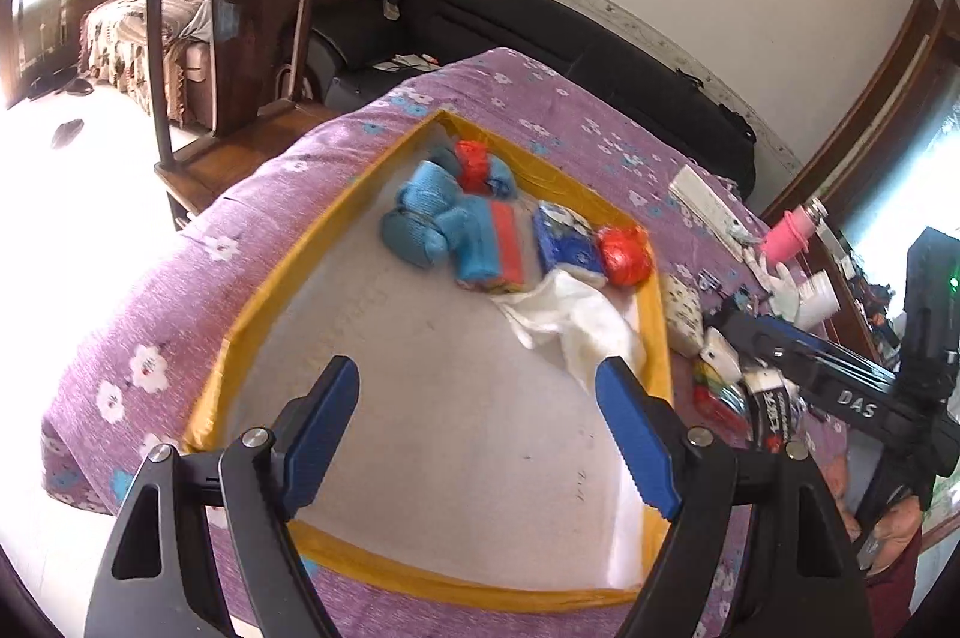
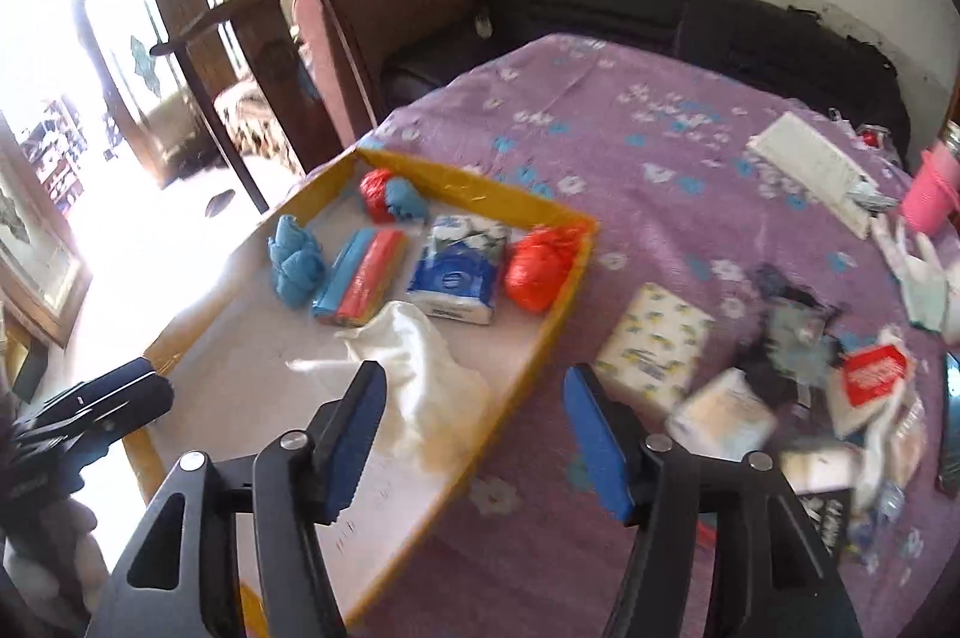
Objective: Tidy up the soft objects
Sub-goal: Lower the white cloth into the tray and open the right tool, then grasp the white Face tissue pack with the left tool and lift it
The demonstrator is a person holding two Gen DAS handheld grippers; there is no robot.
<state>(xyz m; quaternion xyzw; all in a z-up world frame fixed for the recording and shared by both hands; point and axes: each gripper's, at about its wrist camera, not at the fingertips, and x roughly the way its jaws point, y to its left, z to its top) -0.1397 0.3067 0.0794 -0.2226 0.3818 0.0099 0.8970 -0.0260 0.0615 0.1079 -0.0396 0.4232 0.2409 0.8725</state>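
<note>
The step in hand looks like this: a soft thing has been put in the tray, and now another one must be fetched.

The tray [image 2: 558, 302] is a flat box with yellow walls. It sits on a bed with a purple flowered cover [image 2: 600, 140]. In the right wrist view the tray fills the left and middle of the frame.

Inside the tray, along its far side, lie a blue knitted toy [image 2: 294, 266], a blue and red roll [image 2: 360, 281], a blue tissue pack [image 2: 459, 272] and an orange bag [image 2: 540, 266]. In the far corner sit a small red bundle [image 2: 375, 194] and a small blue bundle [image 2: 405, 200], touching each other. A white cloth [image 2: 420, 368] lies loose nearer the middle, just beside the tissue pack.

The right hand-held gripper [image 2: 474, 434] is wide open and holds nothing. It hangs over the tray's near wall, close to the white cloth.

The left hand-held gripper [image 1: 480, 434] is also wide open and empty. It points at the bare floor of the tray.

More soft things wait outside, at the lower right of the right wrist view. A yellow patterned tissue pack [image 2: 657, 344] lies just beside the tray, and a small white pack [image 2: 720, 413] lies near it. That part is blurry.

I think the next move is to reach to the yellow patterned tissue pack, close on it gently, and carry it into the tray.
</note>
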